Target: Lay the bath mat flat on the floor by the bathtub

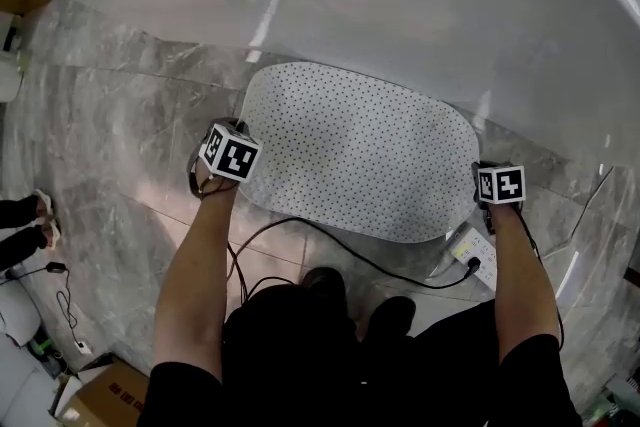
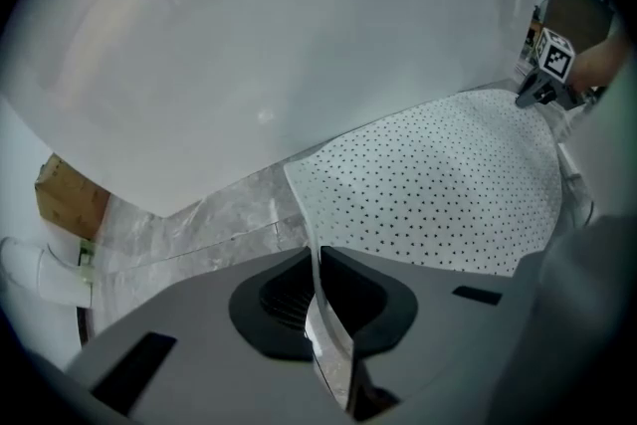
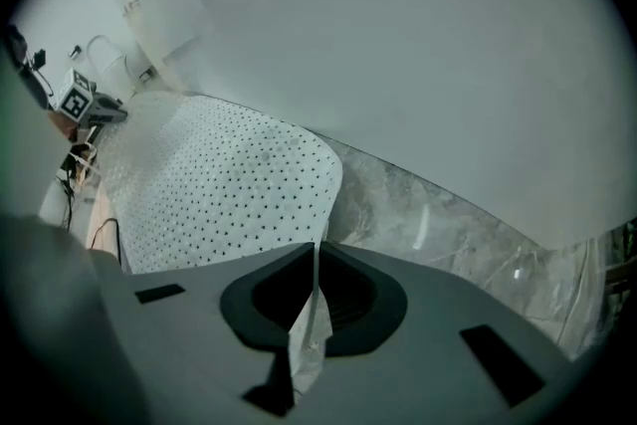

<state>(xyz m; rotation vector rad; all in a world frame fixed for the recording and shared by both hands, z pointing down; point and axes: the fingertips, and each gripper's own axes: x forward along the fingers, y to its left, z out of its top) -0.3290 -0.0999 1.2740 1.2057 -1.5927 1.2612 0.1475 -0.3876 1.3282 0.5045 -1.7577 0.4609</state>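
The white dotted bath mat (image 1: 360,155) is spread on the grey marble floor, its far edge against the white bathtub (image 1: 420,5). My left gripper (image 2: 317,259) is shut on the mat's near left corner, a thin edge of mat pinched between the pads. Its marker cube (image 1: 231,155) sits at the mat's left side in the head view. My right gripper (image 3: 316,254) is shut on the near right corner, with its cube (image 1: 501,183) at the mat's right side. In each gripper view the mat (image 2: 448,184) (image 3: 209,184) stretches away toward the other gripper.
A white power strip (image 1: 473,256) with a black cable (image 1: 350,251) lies on the floor just behind the mat's near edge, by my feet. Another person's hands (image 1: 25,225) show at the far left. A cardboard box (image 1: 100,397) stands at the lower left.
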